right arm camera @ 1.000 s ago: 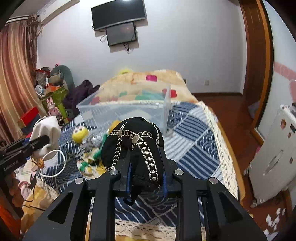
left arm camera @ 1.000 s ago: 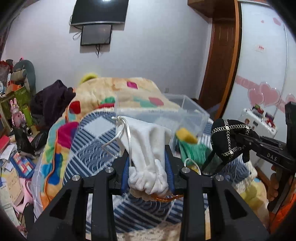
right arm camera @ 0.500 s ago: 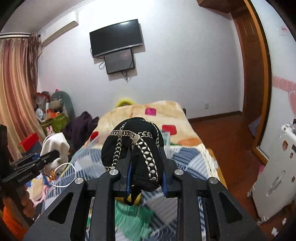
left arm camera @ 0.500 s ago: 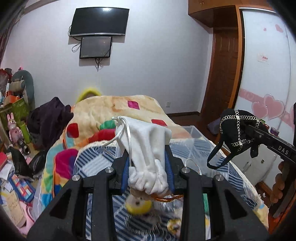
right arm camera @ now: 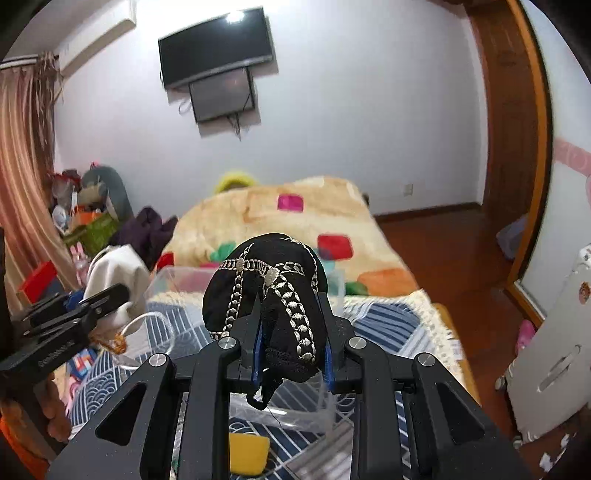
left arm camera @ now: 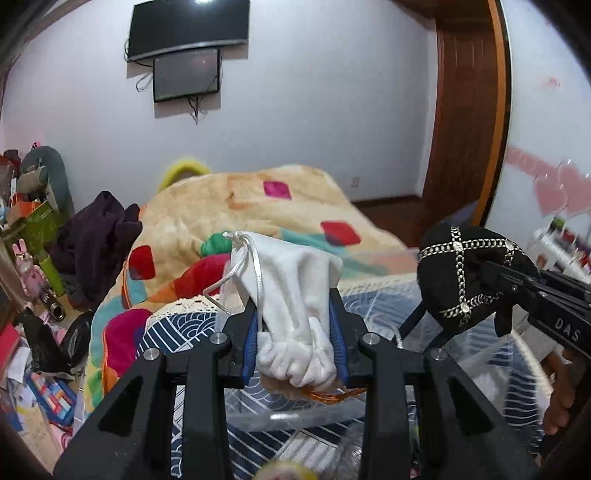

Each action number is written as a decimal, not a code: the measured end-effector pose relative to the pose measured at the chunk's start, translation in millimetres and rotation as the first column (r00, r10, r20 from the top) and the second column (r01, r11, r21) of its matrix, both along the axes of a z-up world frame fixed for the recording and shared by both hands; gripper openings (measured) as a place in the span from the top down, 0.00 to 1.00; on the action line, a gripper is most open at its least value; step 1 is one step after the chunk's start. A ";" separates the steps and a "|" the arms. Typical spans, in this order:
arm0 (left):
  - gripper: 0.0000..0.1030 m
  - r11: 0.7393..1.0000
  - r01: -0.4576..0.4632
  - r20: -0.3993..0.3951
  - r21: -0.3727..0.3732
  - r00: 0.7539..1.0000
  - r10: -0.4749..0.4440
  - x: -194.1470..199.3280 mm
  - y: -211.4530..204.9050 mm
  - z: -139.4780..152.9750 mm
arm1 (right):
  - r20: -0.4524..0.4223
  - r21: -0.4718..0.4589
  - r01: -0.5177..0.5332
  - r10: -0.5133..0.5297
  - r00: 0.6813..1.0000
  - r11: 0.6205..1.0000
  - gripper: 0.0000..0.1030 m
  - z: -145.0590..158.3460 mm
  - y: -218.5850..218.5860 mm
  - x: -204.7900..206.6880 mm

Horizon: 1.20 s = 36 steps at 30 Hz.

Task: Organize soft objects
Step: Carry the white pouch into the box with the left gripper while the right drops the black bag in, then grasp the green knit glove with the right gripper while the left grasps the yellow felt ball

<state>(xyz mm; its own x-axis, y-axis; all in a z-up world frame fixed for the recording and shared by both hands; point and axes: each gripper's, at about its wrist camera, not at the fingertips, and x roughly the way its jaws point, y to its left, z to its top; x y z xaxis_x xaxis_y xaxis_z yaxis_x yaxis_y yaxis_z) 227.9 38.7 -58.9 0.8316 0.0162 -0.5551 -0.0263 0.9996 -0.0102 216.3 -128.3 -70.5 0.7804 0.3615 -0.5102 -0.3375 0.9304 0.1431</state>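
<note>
With the left gripper [left arm camera: 293,332] pinching a white drawstring pouch [left arm camera: 291,291] and the right gripper [right arm camera: 291,332] clamping a black chain-trimmed pouch [right arm camera: 266,284] above the clear bin [right arm camera: 280,410], dangling cords could snag its rim.

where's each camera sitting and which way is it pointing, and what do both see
Left wrist: sits on the left gripper, looks along its jaws, shut on a white pouch, toward the bed and wall TV; the right gripper and a hand show at right.
Right wrist: sits on the right gripper, looks the same way past a black pouch; the left gripper shows at left.
Shared: both pouches, clear bin, bed, TV.
</note>
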 end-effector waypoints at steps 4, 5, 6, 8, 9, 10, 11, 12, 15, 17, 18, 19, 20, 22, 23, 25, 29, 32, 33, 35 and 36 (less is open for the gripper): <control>0.68 1.000 0.006 -0.083 -0.010 0.996 -0.007 19.5 -1.6 -19.6 | -0.069 -0.035 -0.027 0.024 0.997 0.999 0.79 -16.0 12.7 10.3; 0.68 1.000 0.014 -0.098 -0.016 0.995 -0.015 22.6 -3.0 -22.8 | -0.082 -0.037 -0.032 0.029 0.996 0.999 0.79 -16.5 14.0 13.5; 0.68 0.999 0.027 -0.120 -0.022 0.992 -0.029 27.4 -5.7 -26.9 | -0.097 -0.044 -0.037 0.033 0.995 0.998 0.79 -18.9 15.7 14.9; 0.68 0.999 0.031 -0.149 -0.019 0.988 -0.033 34.5 -8.5 -34.3 | -0.122 -0.067 -0.048 0.040 0.992 0.997 0.79 -25.5 18.0 15.9; 0.68 0.999 0.038 -0.162 -0.017 0.986 -0.040 37.3 -10.6 -37.3 | -0.131 -0.077 -0.053 0.043 0.990 0.996 0.79 -28.0 18.6 15.8; 0.68 0.999 0.043 -0.171 -0.013 0.984 -0.044 39.1 -12.1 -39.6 | -0.141 -0.084 -0.060 0.047 0.989 0.995 0.79 -29.8 19.0 15.7; 0.68 0.999 0.050 -0.184 -0.007 0.982 -0.050 40.8 -14.3 -42.3 | -0.149 -0.087 -0.066 0.052 0.987 0.994 0.79 -30.0 17.5 18.1; 0.68 0.998 0.055 -0.190 -0.003 0.980 -0.055 40.8 -17.7 -43.9 | -0.156 -0.092 -0.073 0.058 0.986 0.993 0.79 -31.6 17.7 16.6; 0.67 0.998 0.065 -0.197 0.011 0.978 -0.062 40.2 -21.0 -46.3 | -0.170 -0.120 -0.092 0.071 0.983 0.989 0.77 -34.5 19.0 12.4; 0.62 0.997 0.074 -0.195 0.015 0.978 -0.070 37.6 -22.8 -45.1 | -0.166 -0.138 -0.094 0.071 0.984 0.986 0.76 -34.0 20.2 11.5; 0.60 0.997 0.078 -0.192 0.014 0.979 -0.074 35.5 -23.0 -43.8 | -0.161 -0.143 -0.095 0.072 0.984 0.985 0.75 -33.1 20.6 10.4; 0.57 0.997 0.083 -0.186 0.010 0.979 -0.080 32.5 -22.7 -41.4 | -0.151 -0.147 -0.093 0.070 0.986 0.985 0.74 -31.4 18.7 6.2; 0.56 0.996 0.085 -0.182 0.007 0.980 -0.082 31.1 -22.1 -39.6 | -0.147 -0.148 -0.095 0.073 0.986 0.984 0.72 -29.5 20.2 10.6; 0.46 0.996 0.084 -0.160 0.010 0.984 -0.082 25.1 -21.2 -33.0 | -0.135 -0.149 -0.091 0.070 0.988 0.985 0.64 -25.5 18.8 8.3; 0.44 0.996 0.083 -0.147 0.015 0.986 -0.080 22.0 -20.8 -29.6 | -0.127 -0.150 -0.087 0.068 0.990 0.985 0.63 -23.3 18.7 8.4; 0.37 0.997 0.078 -0.111 0.025 0.991 -0.075 13.9 -18.5 -20.6 | -0.110 -0.146 -0.083 0.068 0.992 0.986 0.61 -17.8 17.5 7.1; 0.31 0.997 0.076 -0.064 0.015 0.995 -0.075 -2.3 -12.8 -5.2 | -0.068 -0.137 -0.075 0.067 0.995 0.988 0.51 -3.6 15.0 2.7; 0.25 0.997 0.073 -0.025 0.015 0.997 -0.072 -17.4 -8.0 6.1 | -0.011 -0.136 -0.057 0.056 0.998 0.989 0.37 8.9 12.3 -7.4; 0.23 0.997 0.075 -0.010 0.010 0.997 -0.075 -24.5 -5.9 10.8 | 0.002 -0.129 -0.055 0.056 0.998 0.990 0.32 12.4 11.3 -9.4; 0.18 0.997 0.078 0.004 0.006 0.997 -0.078 -33.5 -5.2 15.4 | 0.024 -0.110 -0.051 0.054 0.998 0.993 0.21 19.8 9.5 -15.4; 0.13 0.997 0.078 0.011 0.007 0.997 -0.078 -39.1 -4.3 17.5 | 0.039 -0.099 -0.043 0.048 0.998 0.994 0.18 23.2 6.8 -19.4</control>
<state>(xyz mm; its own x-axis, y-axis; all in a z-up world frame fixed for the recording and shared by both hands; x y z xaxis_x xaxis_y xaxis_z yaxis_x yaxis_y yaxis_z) 188.8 34.4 -41.4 0.8366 -0.0456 -0.5459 0.0522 0.9986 -0.0034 197.0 -121.5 -47.3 0.7852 0.3470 -0.5129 -0.3835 0.9228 0.0374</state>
